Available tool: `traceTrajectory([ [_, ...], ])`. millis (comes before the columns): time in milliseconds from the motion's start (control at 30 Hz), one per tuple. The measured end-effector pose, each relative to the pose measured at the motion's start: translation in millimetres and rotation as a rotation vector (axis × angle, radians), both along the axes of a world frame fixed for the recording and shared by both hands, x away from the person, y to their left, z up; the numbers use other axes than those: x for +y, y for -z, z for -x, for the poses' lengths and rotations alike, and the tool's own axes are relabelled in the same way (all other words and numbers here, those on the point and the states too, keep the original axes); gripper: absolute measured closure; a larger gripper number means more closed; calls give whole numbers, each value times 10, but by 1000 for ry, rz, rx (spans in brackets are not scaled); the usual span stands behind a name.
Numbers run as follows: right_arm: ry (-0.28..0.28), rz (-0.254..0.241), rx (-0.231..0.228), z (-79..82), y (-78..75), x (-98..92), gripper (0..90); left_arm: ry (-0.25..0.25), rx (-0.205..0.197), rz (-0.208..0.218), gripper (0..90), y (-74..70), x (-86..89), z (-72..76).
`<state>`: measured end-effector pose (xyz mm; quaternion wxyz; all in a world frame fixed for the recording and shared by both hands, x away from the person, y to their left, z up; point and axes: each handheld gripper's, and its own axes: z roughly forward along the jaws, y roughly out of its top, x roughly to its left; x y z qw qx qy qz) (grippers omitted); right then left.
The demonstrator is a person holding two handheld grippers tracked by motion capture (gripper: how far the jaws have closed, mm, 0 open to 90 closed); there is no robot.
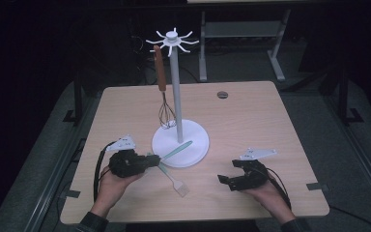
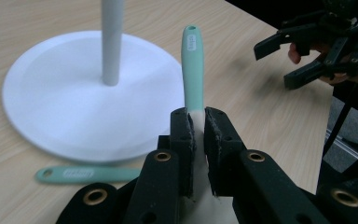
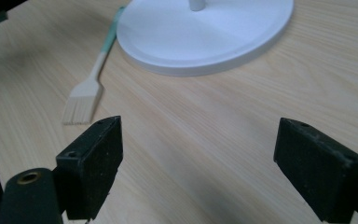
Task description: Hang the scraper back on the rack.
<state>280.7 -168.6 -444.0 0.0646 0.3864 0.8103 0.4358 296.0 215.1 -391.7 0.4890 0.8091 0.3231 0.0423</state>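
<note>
Mint-handled spatula (image 2: 192, 65), light and slightly slick, sits clamped at its pale neck in my left gripper (image 2: 198, 135) above the stand base (image 2: 51, 102); my right gripper (image 3: 198, 158) gapes empty.

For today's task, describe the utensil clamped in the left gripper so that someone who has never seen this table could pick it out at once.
Find the white hanging stand with its round base in the middle of the wooden table. At the base's front edge, the left gripper is shut on a mint-green-handled utensil whose handle points out over the base. Unlike the pastry brush lying flat beside it, this one is lifted and has a cream blade.
</note>
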Motion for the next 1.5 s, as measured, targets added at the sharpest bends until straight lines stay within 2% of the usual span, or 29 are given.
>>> traceTrajectory([
  [300, -32, -57, 8, -63, -72, 207, 156, 53, -13, -2, 820, -6, -337, -72],
  [433, -43, -90, 0, -104, -118, 290, 169, 62, -29, -8, 820, -7, -460, -103],
  [567, -47, -124, 13, -143, -161, 350, 188, 70, -33, -8, 820, 6, -560, -131],
  [633, -52, -135, 6, -165, -177, 380, 202, 74, -28, 6, 820, 6, -613, -134],
  [767, -59, -150, 11, -194, -181, 420, 214, 85, -40, 4, 820, -3, -700, -127],
  [1167, -38, -260, 31, -254, -225, 369, 300, 121, -54, 3, 819, 40, -873, -92],
  [1267, -37, -271, 37, -264, -239, 367, 316, 121, -55, 4, 819, 45, -897, -80],
  [1500, -22, -317, 28, -292, -286, 336, 424, 130, -73, 7, 819, 50, -930, -64],
])
